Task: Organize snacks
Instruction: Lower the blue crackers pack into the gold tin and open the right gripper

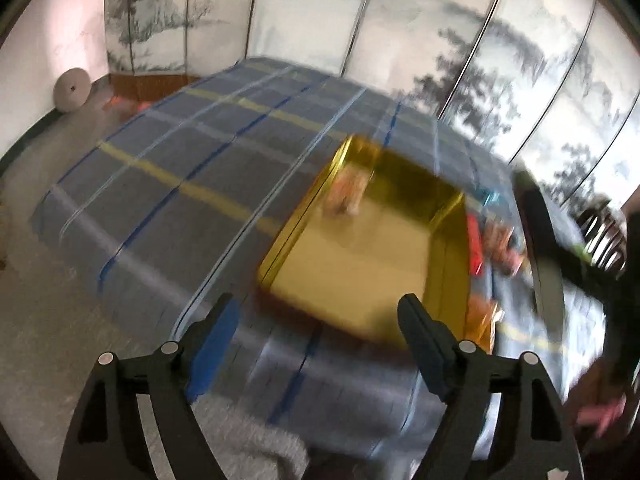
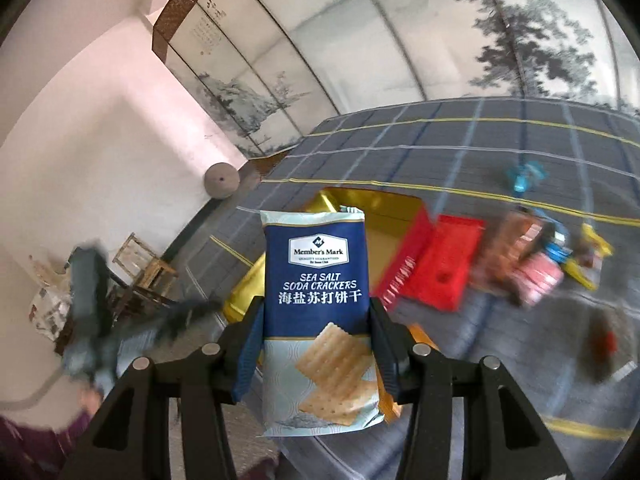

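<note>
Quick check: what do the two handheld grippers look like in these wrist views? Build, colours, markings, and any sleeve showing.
Both are matte black, two-finger linkage grippers with triangular cut-outs and round silver pivot pins. The left gripper has blue pads lining its fingers' inner faces; the right gripper has the same ribbed blue pads. No cables or printed markings show. A purple sleeve appears at the right view's lower left corner, blurred.

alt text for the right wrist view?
The right claw grips a blue pack of sea salt soda crackers upright, above a gold tin on a plaid cloth. A red lid and blurred snack packets lie right of the tin.
</note>
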A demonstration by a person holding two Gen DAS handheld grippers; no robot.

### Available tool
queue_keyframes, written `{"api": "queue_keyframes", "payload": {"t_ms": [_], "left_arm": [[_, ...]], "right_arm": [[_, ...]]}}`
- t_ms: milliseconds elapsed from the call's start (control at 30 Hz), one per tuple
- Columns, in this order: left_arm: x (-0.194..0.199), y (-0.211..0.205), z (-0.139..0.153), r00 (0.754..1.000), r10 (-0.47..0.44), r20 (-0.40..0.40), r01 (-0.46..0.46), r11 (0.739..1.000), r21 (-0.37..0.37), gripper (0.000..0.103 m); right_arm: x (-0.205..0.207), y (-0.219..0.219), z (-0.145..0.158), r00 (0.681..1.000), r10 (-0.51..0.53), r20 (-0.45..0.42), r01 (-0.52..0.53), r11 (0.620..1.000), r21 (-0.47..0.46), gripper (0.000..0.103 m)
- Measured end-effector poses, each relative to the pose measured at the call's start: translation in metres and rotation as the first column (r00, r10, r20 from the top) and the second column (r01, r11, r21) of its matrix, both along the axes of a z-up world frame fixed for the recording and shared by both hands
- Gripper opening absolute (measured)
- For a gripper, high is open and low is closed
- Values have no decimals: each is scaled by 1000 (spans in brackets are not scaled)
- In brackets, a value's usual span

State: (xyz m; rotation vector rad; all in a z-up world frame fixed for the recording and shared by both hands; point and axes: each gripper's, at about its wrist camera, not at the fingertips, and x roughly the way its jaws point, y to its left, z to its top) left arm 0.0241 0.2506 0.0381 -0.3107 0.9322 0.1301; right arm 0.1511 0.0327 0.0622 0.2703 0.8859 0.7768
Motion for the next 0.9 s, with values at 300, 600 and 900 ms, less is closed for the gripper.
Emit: {"api": "queue_keyframes", "payload": {"t_ms": [300, 600, 900], "left_arm": [[-36, 4, -2, 999, 52, 9, -52, 987, 153, 100], [-48, 9, 2, 996, 21, 83, -34, 987, 154, 98], [-50, 2, 5, 994, -6, 109, -8, 992, 129, 98]], "right_arm": [[59, 72, -20, 998, 47, -48, -51, 994, -91, 51], [91, 97, -54, 996, 13, -92, -27, 988, -152, 51], [108, 108, -62, 995, -45, -89, 26, 977, -211, 52]]}}
